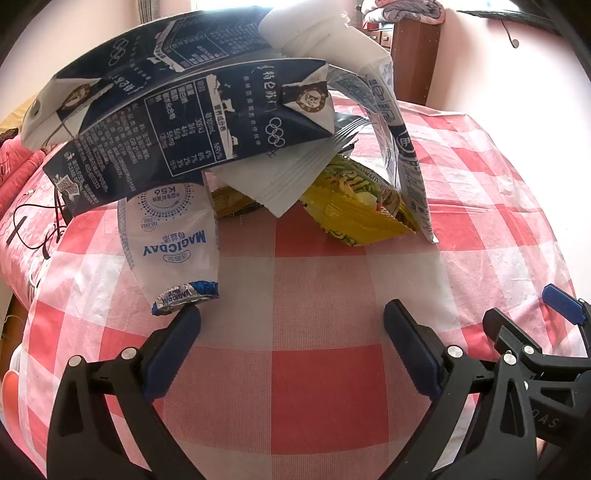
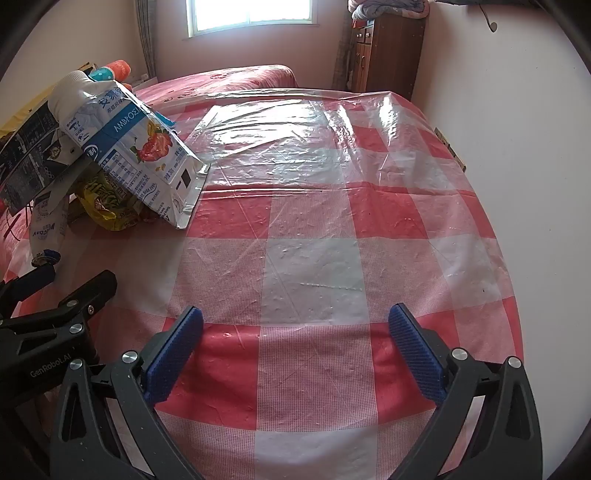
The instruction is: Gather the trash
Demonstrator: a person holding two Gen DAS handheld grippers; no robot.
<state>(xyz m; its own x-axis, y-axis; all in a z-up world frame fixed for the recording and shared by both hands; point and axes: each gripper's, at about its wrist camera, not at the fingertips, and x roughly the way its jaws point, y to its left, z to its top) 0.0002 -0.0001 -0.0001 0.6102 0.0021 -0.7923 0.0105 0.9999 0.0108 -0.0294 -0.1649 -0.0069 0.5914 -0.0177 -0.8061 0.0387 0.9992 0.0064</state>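
1. Both grippers hang over the worktop (image 2: 306, 258), a round surface under a red-and-white checked plastic cover, and both tilt down towards it.
2. The left gripper (image 1: 291, 325) stands spread as wide as it goes, with nothing between its pads. Its left fingertip (image 1: 186, 321) sits just beside, perhaps touching, the crimped end of a white pouch (image 1: 173, 243).
3. The right gripper (image 2: 295, 325) is just as wide and just as empty, over bare cloth, well apart from the trash.
4. The trash is one leaning heap at the worktop's left side: two dark milk cartons (image 1: 177, 122) on top, a white carton (image 2: 133, 147) with fruit printed on it propped against them, yellow wrappers (image 1: 354, 206) and a grey sachet (image 1: 295, 177) underneath.
5. Risk, as I judge it: the heap looks like a house of cards. Pulling the pouch out from under the dark cartons could tip them off the near edge, which lies close by on that side.
6. The pouch's end is thin and crumpled, so the pads may slip off it, or pinch the plastic cover along with it and drag the cloth.
7. The left view shows the pouch, the sachet and the underside of the heap close up. The right view shows the fruit carton's printed face, the open stretch of worktop, and a bed (image 2: 236, 77) and window (image 2: 251, 14) beyond.
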